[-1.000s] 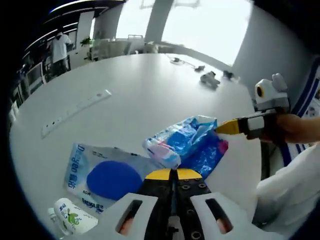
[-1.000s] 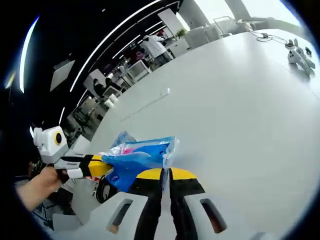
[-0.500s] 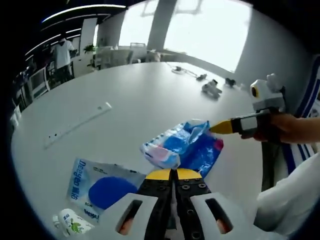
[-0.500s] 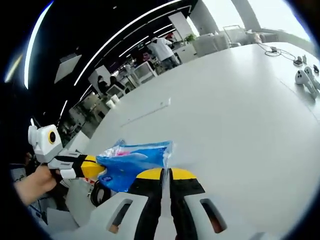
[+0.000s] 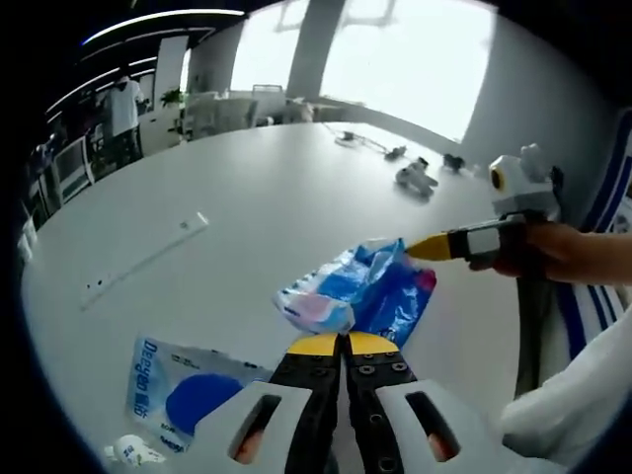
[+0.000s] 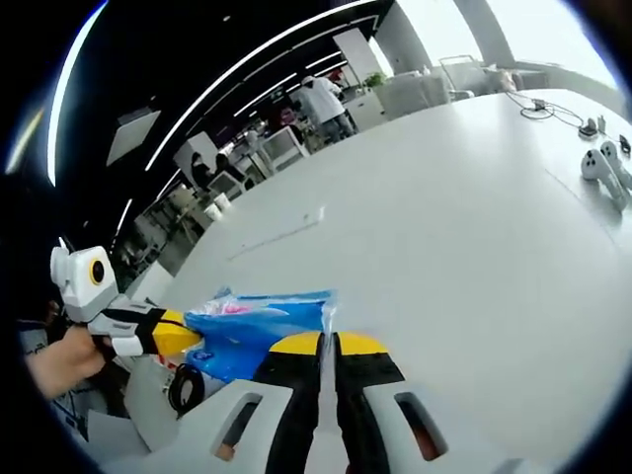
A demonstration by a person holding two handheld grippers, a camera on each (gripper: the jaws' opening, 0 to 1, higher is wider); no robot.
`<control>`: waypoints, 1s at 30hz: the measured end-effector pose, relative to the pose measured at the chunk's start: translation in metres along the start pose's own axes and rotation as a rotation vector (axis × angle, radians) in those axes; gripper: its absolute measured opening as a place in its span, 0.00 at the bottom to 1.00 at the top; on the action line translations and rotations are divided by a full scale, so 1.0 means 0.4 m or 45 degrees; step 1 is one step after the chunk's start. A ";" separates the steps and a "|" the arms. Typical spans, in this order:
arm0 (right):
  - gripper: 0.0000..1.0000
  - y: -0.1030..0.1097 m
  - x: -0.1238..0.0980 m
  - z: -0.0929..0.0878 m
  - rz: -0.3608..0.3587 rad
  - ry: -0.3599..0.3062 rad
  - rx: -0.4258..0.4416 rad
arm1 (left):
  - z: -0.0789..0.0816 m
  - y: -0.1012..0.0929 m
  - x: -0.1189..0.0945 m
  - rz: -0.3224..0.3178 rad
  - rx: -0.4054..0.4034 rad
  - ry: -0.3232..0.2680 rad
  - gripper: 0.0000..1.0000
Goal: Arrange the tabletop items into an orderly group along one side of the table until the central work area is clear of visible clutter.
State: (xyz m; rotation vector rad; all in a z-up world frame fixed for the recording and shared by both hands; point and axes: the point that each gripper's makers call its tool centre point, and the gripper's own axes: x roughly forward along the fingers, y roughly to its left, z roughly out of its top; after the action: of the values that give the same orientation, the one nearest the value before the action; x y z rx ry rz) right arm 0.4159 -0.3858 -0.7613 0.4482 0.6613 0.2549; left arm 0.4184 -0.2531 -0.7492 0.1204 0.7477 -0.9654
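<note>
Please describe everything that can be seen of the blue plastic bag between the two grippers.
The blue plastic bag is a soft, crinkled, shiny packet, mostly blue with lighter blue, white and pink print. It looks partly filled and loosely crumpled. The right gripper is shut on its upper edge with yellow tips, and the left gripper is shut at its near end. In the right gripper view the bag stretches sideways between both grippers, seemingly lifted above the white table. The small print on it cannot be read.
</note>
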 end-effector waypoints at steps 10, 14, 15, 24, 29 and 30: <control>0.01 -0.026 0.024 0.027 -0.006 0.007 -0.051 | 0.027 0.010 0.036 0.002 0.057 0.040 0.00; 0.01 -0.041 0.039 0.046 -0.008 0.001 -0.071 | 0.039 0.023 0.053 0.013 0.038 0.036 0.00; 0.01 -0.042 0.040 0.049 -0.008 0.001 -0.073 | 0.041 0.024 0.057 0.014 0.034 0.034 0.00; 0.01 -0.081 0.064 0.085 -0.022 0.008 -0.130 | 0.060 0.032 0.119 0.017 0.003 0.033 0.00; 0.01 -0.111 0.068 0.101 -0.039 0.003 -0.135 | 0.072 0.033 0.154 0.015 -0.017 0.034 0.00; 0.00 -0.115 0.069 0.102 -0.042 0.003 -0.130 | 0.074 0.033 0.159 0.013 -0.021 0.036 0.00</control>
State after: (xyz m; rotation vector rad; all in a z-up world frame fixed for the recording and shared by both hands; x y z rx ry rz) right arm 0.4671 -0.4291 -0.7693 0.3391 0.6548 0.2564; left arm 0.4660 -0.3019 -0.7699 0.1238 0.7806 -0.9491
